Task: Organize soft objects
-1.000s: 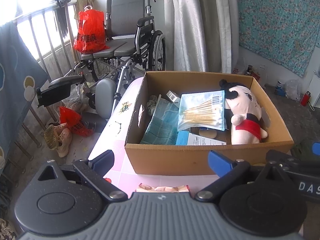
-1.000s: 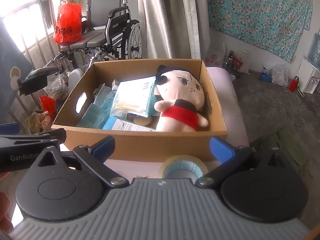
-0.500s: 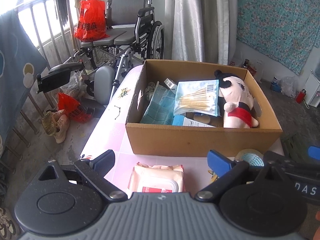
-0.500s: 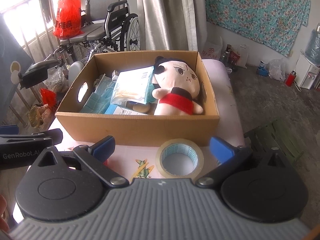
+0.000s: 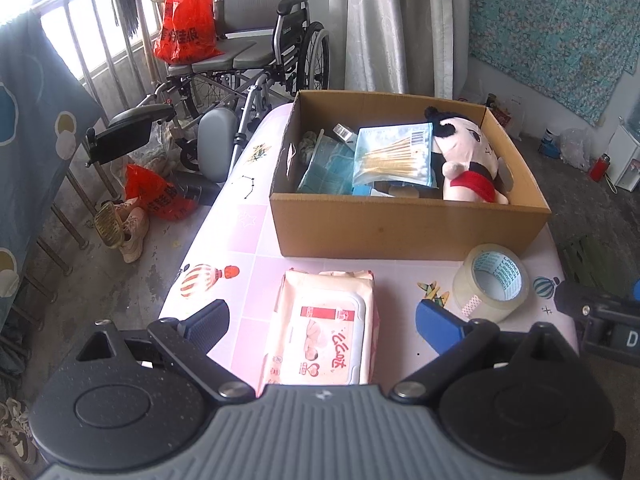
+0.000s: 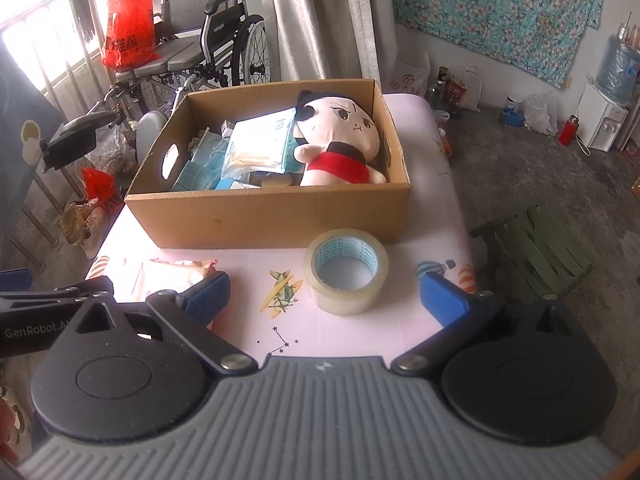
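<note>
Pink table (image 5: 248, 280) holds wipes (image 5: 324, 332), tape (image 6: 346, 276), box (image 5: 400, 228). Left gripper (image 5: 320, 324) and right gripper (image 6: 324, 294) both spread, empty. Advise straddling wipes squarely; pack probably yields, so pinch mid-body.

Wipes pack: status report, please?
Both grippers open, empty. Wipes pack flat on table before left gripper. Tape before right gripper. Box beyond.
</note>
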`<state>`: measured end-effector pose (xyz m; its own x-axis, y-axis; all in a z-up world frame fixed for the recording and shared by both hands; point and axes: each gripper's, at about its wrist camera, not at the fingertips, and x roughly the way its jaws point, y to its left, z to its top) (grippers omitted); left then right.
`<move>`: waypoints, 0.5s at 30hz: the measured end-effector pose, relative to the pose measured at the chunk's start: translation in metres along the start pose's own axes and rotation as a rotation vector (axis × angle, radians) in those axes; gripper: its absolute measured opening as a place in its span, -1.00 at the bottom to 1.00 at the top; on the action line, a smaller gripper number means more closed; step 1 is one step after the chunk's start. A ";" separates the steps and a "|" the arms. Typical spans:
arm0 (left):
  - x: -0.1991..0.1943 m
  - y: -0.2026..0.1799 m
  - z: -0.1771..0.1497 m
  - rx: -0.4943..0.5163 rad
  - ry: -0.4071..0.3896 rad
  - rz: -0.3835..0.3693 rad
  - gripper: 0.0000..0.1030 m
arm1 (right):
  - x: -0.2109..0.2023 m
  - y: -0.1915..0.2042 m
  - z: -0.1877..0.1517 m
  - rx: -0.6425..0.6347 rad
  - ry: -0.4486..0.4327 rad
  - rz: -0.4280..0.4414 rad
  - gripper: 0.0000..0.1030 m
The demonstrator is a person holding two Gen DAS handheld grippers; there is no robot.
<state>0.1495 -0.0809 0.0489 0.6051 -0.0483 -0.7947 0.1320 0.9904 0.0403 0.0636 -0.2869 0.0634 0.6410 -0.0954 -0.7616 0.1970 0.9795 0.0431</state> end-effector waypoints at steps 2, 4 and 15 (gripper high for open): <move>-0.002 0.001 -0.004 0.000 0.011 0.003 0.95 | -0.006 -0.001 -0.005 0.004 0.012 -0.003 0.97; -0.003 0.000 -0.006 0.005 0.016 0.008 0.95 | -0.009 -0.001 -0.007 0.008 0.025 -0.009 0.97; -0.016 -0.016 -0.006 0.045 -0.013 0.023 0.95 | -0.023 -0.009 -0.009 -0.022 0.026 -0.050 0.97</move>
<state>0.1327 -0.0952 0.0573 0.6181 -0.0279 -0.7856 0.1530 0.9845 0.0854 0.0405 -0.2918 0.0754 0.6109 -0.1401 -0.7792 0.2120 0.9772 -0.0095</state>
